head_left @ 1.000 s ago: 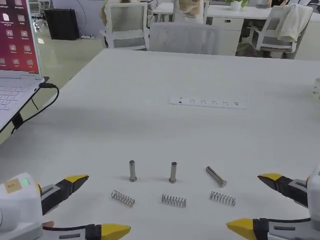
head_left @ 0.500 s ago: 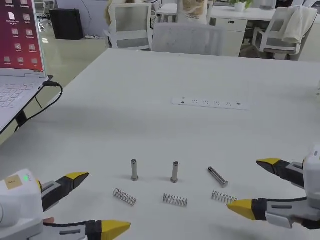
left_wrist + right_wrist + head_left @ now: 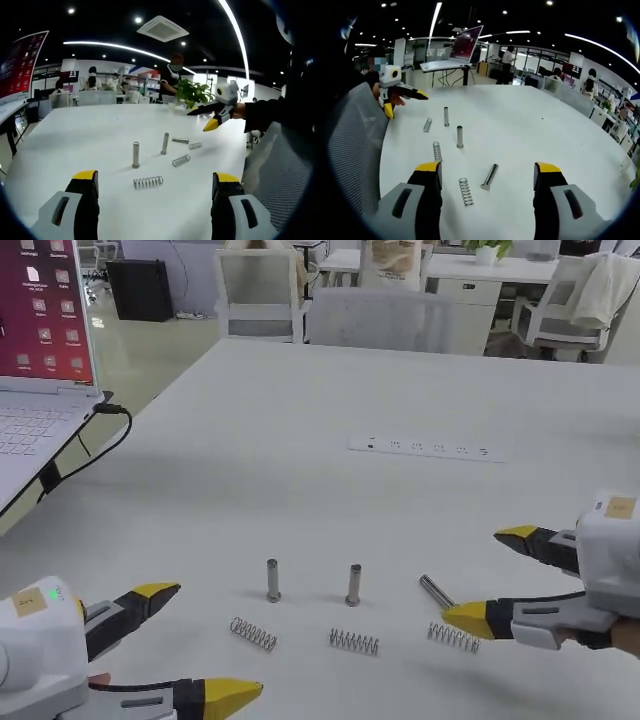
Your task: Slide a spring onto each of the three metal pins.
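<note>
Forward toward 12 o'clock the right gripper (image 3: 490,576) has come, jaws wide, empty, one tip just beside the right spring (image 3: 452,637). At 7 o'clock the left gripper (image 3: 198,642) gapes empty. Beyond, left pin (image 3: 272,580) and middle pin (image 3: 354,584) stand on the tabletop (image 3: 300,460); right pin (image 3: 436,592) lies flat.

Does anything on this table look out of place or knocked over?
Yes: the rightmost silver metal pin lies on its side, while the left pin and middle pin stand upright.
</note>
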